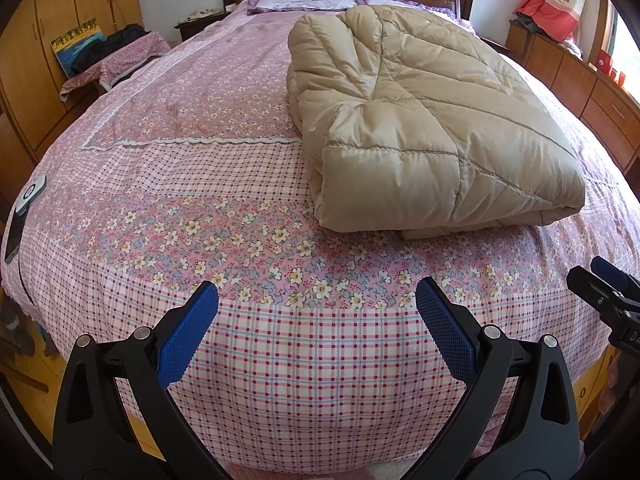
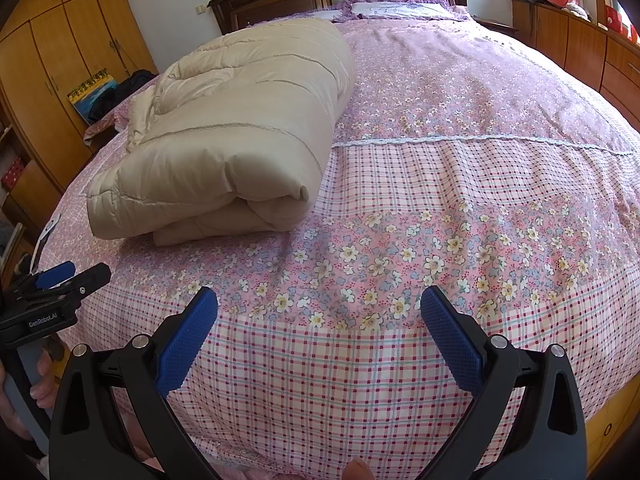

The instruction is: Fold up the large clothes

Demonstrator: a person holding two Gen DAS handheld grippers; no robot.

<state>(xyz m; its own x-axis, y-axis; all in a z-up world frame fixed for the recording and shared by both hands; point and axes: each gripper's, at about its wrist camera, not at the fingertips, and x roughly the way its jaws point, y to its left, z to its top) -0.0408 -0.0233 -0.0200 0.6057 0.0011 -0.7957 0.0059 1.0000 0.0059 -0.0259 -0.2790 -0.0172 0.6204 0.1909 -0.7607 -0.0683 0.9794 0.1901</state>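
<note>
A: Where's the coat [image 1: 432, 120]?
B: Folded in a thick bundle on the bed [image 1: 200, 184], apart from both tools.
A: And the left gripper [image 1: 317, 300]?
B: Spread wide, holding nothing, above the foot of the bed.
A: The right gripper [image 2: 319, 306]?
B: Same, wide apart and empty.

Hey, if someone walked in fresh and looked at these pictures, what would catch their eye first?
A puffy beige quilted down coat, already folded into a thick bundle, lies on the pink floral and plaid bedspread that fills both views. In front of it, the left gripper and the right gripper hang open over the foot of the bed, touching nothing.
</note>
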